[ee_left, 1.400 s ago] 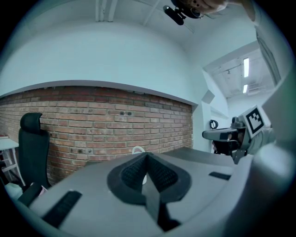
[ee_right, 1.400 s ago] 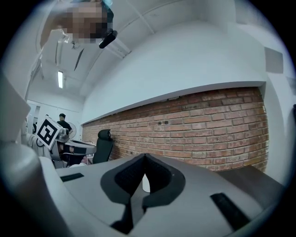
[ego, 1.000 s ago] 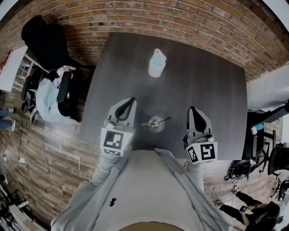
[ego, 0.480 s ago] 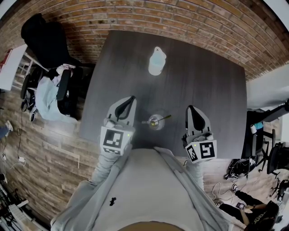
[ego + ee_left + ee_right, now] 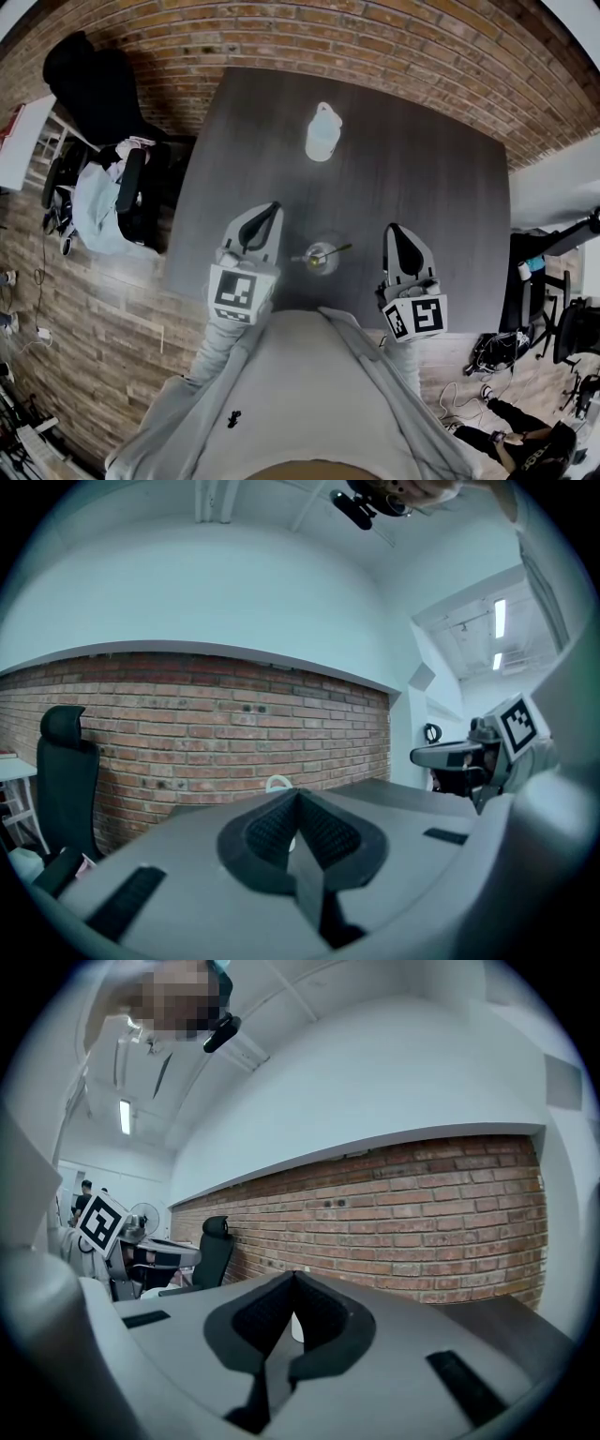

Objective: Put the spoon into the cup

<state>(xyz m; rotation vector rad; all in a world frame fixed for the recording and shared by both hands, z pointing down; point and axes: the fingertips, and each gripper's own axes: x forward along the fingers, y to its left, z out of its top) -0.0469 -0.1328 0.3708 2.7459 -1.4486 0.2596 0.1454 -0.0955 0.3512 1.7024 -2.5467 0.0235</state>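
Hardly anything has shifted over the last second: only the right gripper (image 5: 397, 234) has drifted a touch to the left. Both it and the left gripper (image 5: 270, 214) hover with jaws pressed together on nothing, above the near edge of the dark table (image 5: 431, 169). Between them stands the cup (image 5: 322, 257) with the spoon (image 5: 339, 249) already in it, its handle leaning out over the rim to the right, and a pale bottle (image 5: 322, 133) sits farther off, well apart.
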